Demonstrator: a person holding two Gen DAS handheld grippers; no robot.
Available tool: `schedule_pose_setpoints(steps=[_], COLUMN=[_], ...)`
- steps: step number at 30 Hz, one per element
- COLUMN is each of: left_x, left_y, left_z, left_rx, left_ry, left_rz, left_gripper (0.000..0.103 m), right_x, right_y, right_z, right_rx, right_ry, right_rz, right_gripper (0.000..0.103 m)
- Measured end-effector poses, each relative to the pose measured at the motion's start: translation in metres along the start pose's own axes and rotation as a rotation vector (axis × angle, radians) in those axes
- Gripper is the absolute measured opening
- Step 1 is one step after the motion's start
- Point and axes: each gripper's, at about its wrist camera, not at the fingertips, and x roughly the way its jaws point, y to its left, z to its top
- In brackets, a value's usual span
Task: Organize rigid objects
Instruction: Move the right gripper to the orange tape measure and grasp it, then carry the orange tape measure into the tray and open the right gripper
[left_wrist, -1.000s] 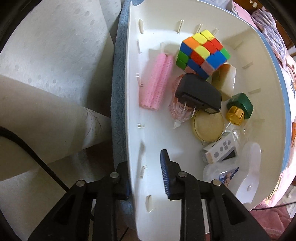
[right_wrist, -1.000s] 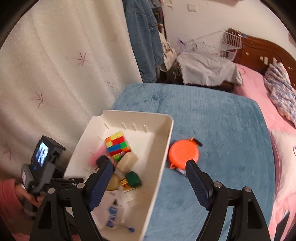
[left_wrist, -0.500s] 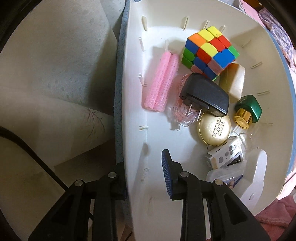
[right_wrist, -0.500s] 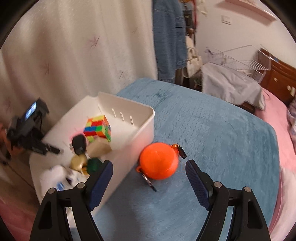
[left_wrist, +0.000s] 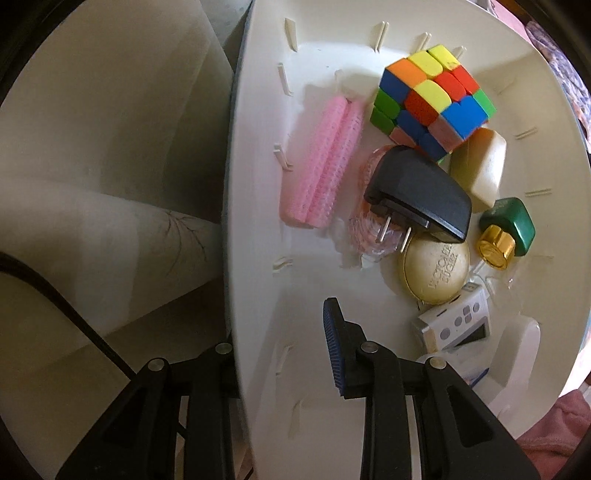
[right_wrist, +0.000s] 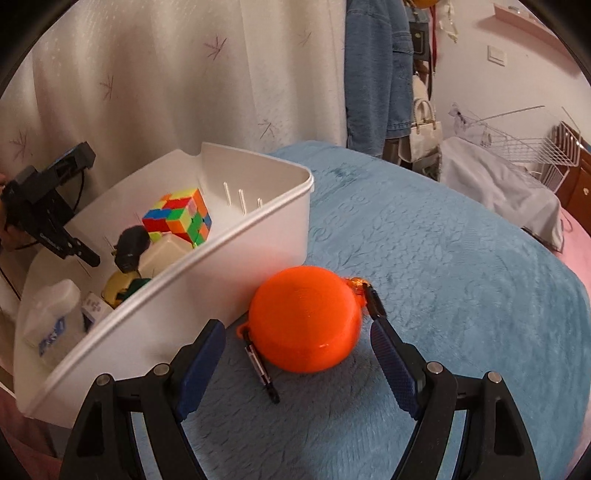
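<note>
— Orange case, where does it sit for you?

— It lies flat on the blue blanket, straight ahead of my right tongs and between their two tips, just beside the white bin off to their left. It is round, so it has no long axis of its own; its black zipper pull points away toward the right tip, and a small clip trails back toward me.

— Are you gripping it?

— No. My right tongs are spread wide and slant down at it, and neither pad touches it.

— And your other hand?

— My left tongs point straight down and straddle the near wall of the bin, one finger inside, one outside. I cannot tell whether they are pinching that wall. Ahead of them in the bin lie a colour cube, a pink roller and a black charger.
</note>
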Motion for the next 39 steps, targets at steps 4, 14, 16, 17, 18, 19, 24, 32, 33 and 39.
schedule_pose_setpoints(steps=[4,14,16,17,18,19,24,32,33,39], left_x=[-0.002,-0.006,-0.005,-0.008,-0.009,-0.015,-0.014,-0.019,-0.020,-0.027], left_y=[0.016,0.030,0.031,0.033,0.034,0.037,0.032,0.031,0.032,0.037], left_z=[-0.007,-0.015,-0.018,-0.023,-0.024,-0.028,-0.034,-0.047,-0.049,-0.066], left_rx=[-0.019,-0.026,-0.023,-0.021,-0.016,-0.014,-0.008,0.018,0.015,0.001], left_ry=[-0.008,-0.022,-0.026,-0.027,-0.028,-0.029,-0.038,-0.034,-0.034,-0.023], left_rz=[-0.018,-0.039,-0.045,-0.044,-0.044,-0.045,-0.048,-0.031,-0.027,0.009], left_gripper=[0.031,0.031,0.031,0.031,0.031,0.031,0.031,0.029,0.026,0.010], right_x=[0.015,0.044,0.045,0.047,0.048,0.050,0.058,0.052,0.052,0.049], right_y=[-0.002,-0.008,-0.011,-0.014,-0.017,-0.018,-0.018,-0.006,-0.004,-0.003], right_z=[0.001,0.011,0.010,0.010,0.009,0.009,0.009,0.004,0.003,0.001], right_rx=[-0.020,-0.031,-0.022,-0.007,0.008,0.017,0.015,-0.001,0.001,0.092], right_ry=[0.001,-0.004,0.001,0.009,0.016,0.027,0.067,0.063,0.064,0.081], right_rz=[0.006,-0.012,-0.008,0.001,0.013,0.020,0.011,-0.024,-0.039,-0.078], right_gripper=[0.082,0.088,0.093,0.093,0.094,0.094,0.094,0.081,0.081,0.081])
